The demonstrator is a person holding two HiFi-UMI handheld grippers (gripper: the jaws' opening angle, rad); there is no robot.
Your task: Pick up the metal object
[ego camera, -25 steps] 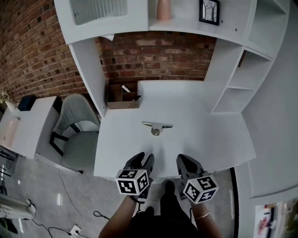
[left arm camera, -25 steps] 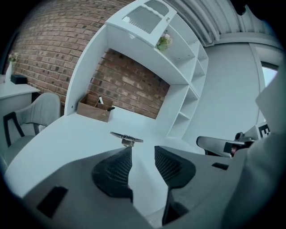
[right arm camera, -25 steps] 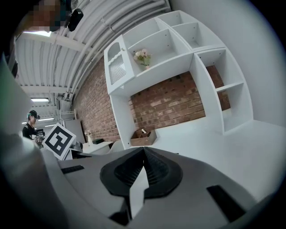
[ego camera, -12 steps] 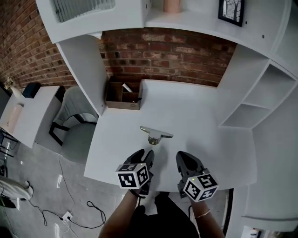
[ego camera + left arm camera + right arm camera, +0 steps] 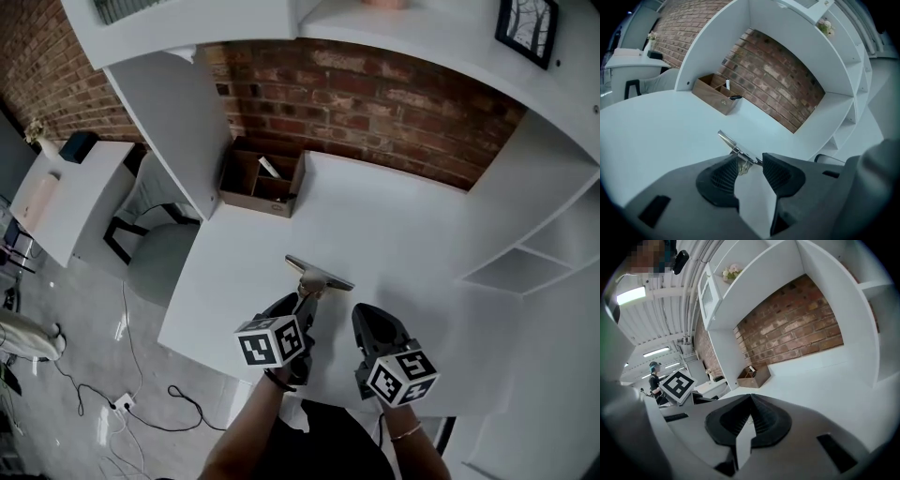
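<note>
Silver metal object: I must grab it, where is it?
The silver metal object lies on the white desk in the head view, just beyond the open left gripper.

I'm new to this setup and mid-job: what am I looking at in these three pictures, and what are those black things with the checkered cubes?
There is no robot arm here. A person holds a two-jaw gripper in each hand, and the marker cubes are part of those grippers. The top-down picture comes from a camera on the person's head. The other two come from cameras riding on each gripper, looking along its jaws. On the white desk lies a metal object, with a wooden organizer box further back by the brick wall. The left gripper has its jaws apart, with the tips at the metal object but not closed on it. The right gripper has its jaws together and holds nothing.
</note>
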